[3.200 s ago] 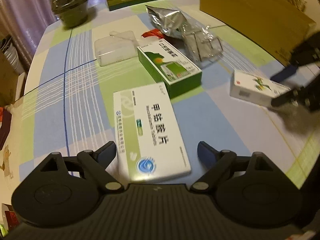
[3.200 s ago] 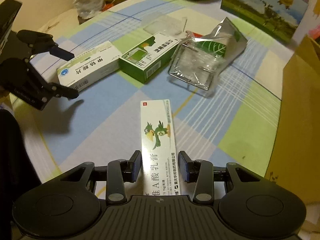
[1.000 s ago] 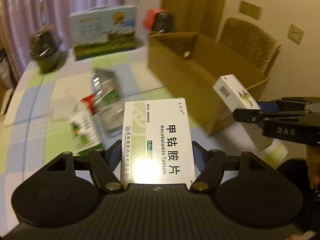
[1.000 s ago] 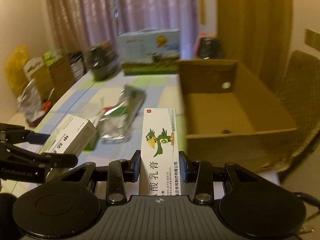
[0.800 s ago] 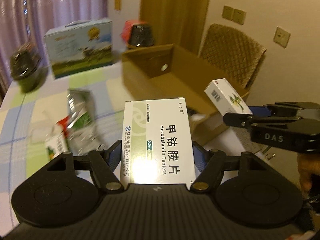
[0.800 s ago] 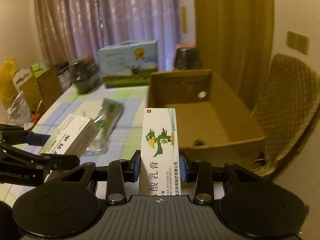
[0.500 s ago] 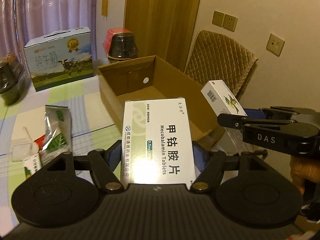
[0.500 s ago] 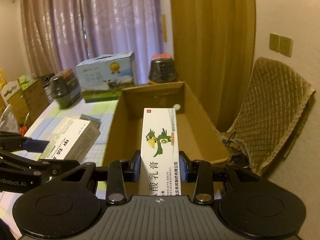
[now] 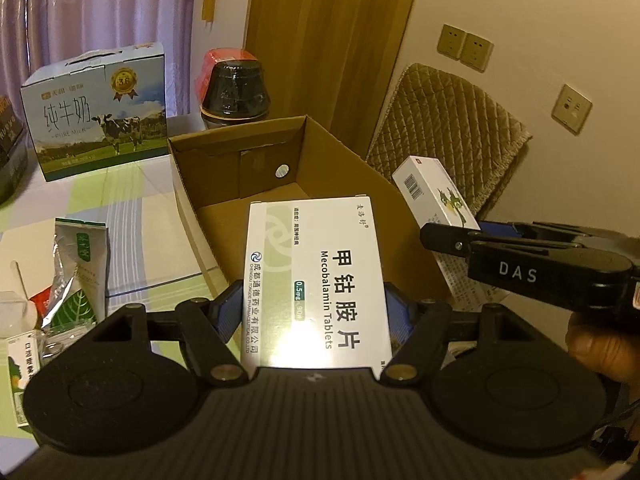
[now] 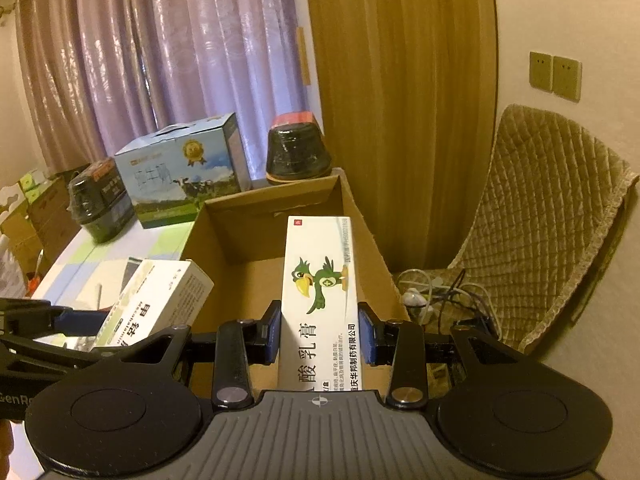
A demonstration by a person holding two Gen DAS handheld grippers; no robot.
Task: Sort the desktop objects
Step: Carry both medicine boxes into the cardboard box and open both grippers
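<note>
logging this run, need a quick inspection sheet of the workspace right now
surface: table with a checked cloth.
job's things: Mecobalamin box and parrot box held above the open cardboard box.
clutter: foil pouch, green box, milk carton, dark jar.
grippers: left gripper shut on the Mecobalamin box; right gripper shut on the parrot box.
cables: tangle of wires by the chair.
surroundings: quilted chair, curtains, wall sockets.

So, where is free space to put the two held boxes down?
The cardboard box floor looks bare between its walls. A bare tablecloth strip lies between it and the milk carton. Crowded: near the foil pouch.
</note>
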